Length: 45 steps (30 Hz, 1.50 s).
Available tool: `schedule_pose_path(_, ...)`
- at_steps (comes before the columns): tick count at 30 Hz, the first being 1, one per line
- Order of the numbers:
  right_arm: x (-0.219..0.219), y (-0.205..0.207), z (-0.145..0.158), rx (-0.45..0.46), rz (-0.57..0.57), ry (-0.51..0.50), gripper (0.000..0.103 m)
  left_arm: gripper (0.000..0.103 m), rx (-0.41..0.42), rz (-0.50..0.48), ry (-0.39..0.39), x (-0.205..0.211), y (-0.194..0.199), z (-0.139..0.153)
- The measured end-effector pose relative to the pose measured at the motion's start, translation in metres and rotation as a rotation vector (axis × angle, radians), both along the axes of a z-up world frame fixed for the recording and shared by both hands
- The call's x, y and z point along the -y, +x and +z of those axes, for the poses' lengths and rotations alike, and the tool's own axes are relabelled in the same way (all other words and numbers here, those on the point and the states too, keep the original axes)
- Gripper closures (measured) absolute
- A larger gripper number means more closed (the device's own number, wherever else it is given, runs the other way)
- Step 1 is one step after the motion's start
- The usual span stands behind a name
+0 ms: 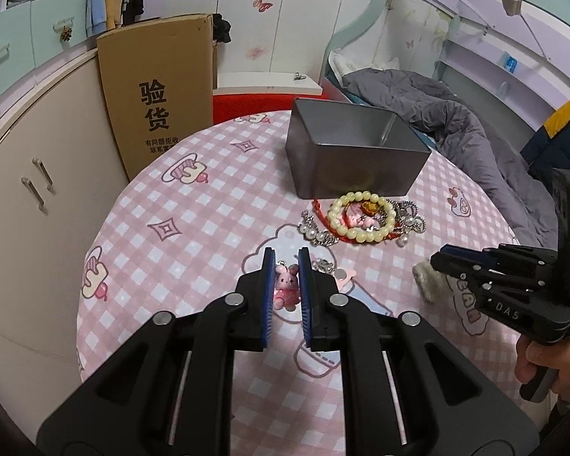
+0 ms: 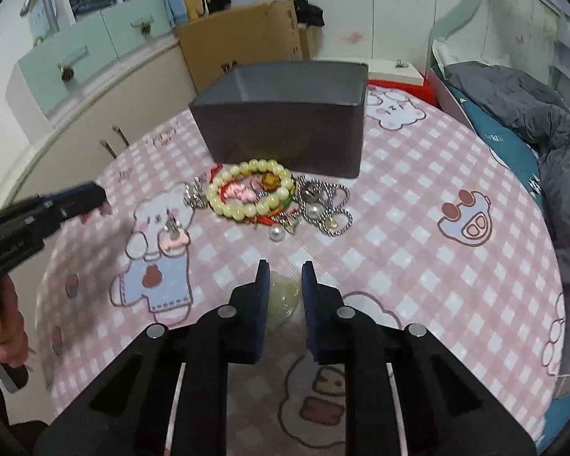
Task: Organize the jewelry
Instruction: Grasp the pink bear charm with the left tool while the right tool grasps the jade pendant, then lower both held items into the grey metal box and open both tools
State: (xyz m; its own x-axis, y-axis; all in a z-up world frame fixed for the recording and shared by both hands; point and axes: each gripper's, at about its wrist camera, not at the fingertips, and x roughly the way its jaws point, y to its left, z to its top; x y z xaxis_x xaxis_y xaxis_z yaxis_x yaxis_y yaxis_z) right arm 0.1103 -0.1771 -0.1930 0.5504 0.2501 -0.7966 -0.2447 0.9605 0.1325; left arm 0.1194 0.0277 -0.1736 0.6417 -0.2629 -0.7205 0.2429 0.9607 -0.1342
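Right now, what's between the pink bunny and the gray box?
The bead bracelet and tangled chains lie between the bunny and box, seen in the left wrist view.

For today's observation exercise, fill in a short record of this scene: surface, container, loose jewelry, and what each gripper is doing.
surface: round table with a pink checked cloth
container: grey tin box, open on top, no jewelry visible inside
loose jewelry: cream bead bracelet on a tangle of red cord and silver chains, just in front of the box
left gripper: pink rabbit charm sits between its fingers, grip not certain
right gripper: pale greenish stone between its fingers, contact unclear
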Motion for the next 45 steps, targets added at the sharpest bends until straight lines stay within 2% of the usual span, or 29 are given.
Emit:
schedule_pose_path(2, 0.003, -0.001, 0.0, -0.01, -0.017, 0.005, 0.085, 0.091, 0.003, -0.004, 0.0, 0.002, -0.001, 0.001)
schedule_pose_path(3, 0.004, -0.001, -0.001, -0.016, -0.023, 0.006, 0.075, 0.091, 0.004, -0.005, 0.001, 0.002, -0.001, 0.002)
schedule_pose_path(4, 0.004, -0.003, -0.001, -0.02, -0.033, 0.007, 0.055, 0.091, 0.003, -0.006, 0.001, 0.002, -0.002, 0.002)
schedule_pose_path(5, 0.004, -0.005, -0.001, -0.008, -0.039, 0.005, 0.046, 0.091, 0.003, -0.006, 0.001, 0.002, -0.003, 0.002)
schedule_pose_path(6, 0.0, -0.006, -0.002, -0.005, -0.035, -0.001, 0.04, 0.091, 0.003, -0.006, 0.001, 0.002, -0.003, 0.001)
schedule_pose_path(9, -0.01, -0.007, -0.013, -0.042, -0.011, -0.003, 0.042, 0.091, 0.0, -0.007, 0.002, 0.003, -0.004, 0.0)
schedule_pose_path(10, -0.015, -0.007, -0.015, -0.037, -0.006, -0.023, 0.047, 0.091, -0.001, -0.007, 0.0, 0.003, -0.004, 0.0)
schedule_pose_path(11, -0.023, -0.009, -0.017, -0.007, 0.007, -0.083, 0.053, 0.091, -0.001, -0.006, -0.001, 0.003, -0.004, 0.0)
schedule_pose_path(12, -0.029, -0.01, -0.018, 0.015, 0.019, -0.134, 0.062, 0.091, -0.001, -0.006, -0.001, 0.003, -0.004, 0.0)
schedule_pose_path(13, -0.032, -0.011, -0.018, 0.019, 0.034, -0.137, 0.071, 0.091, -0.001, -0.006, -0.002, 0.003, -0.004, 0.0)
schedule_pose_path(16, -0.03, -0.012, -0.016, 0.009, 0.042, -0.116, 0.076, 0.091, 0.005, -0.006, 0.0, 0.003, -0.005, 0.001)
schedule_pose_path(22, -0.011, -0.015, 0.001, 0.024, 0.019, 0.0, 0.076, 0.091, 0.015, 0.001, -0.01, 0.001, -0.006, 0.006)
schedule_pose_path(28, -0.002, -0.01, 0.051, 0.115, 0.018, 0.063, 0.076, 0.091, 0.049, -0.011, -0.034, 0.003, -0.004, 0.027)
schedule_pose_path(37, 0.014, 0.028, 0.163, 0.34, 0.039, 0.144, 0.076, 0.091, 0.216, -0.054, -0.07, 0.019, 0.021, 0.108)
schedule_pose_path(41, 0.019, 0.055, 0.192, 0.376, 0.044, 0.163, 0.076, 0.091, 0.283, -0.072, -0.089, 0.03, 0.041, 0.142)
schedule_pose_path(45, 0.022, 0.082, 0.196, 0.349, 0.036, 0.192, 0.076, 0.091, 0.263, -0.092, -0.14, 0.042, 0.073, 0.156)
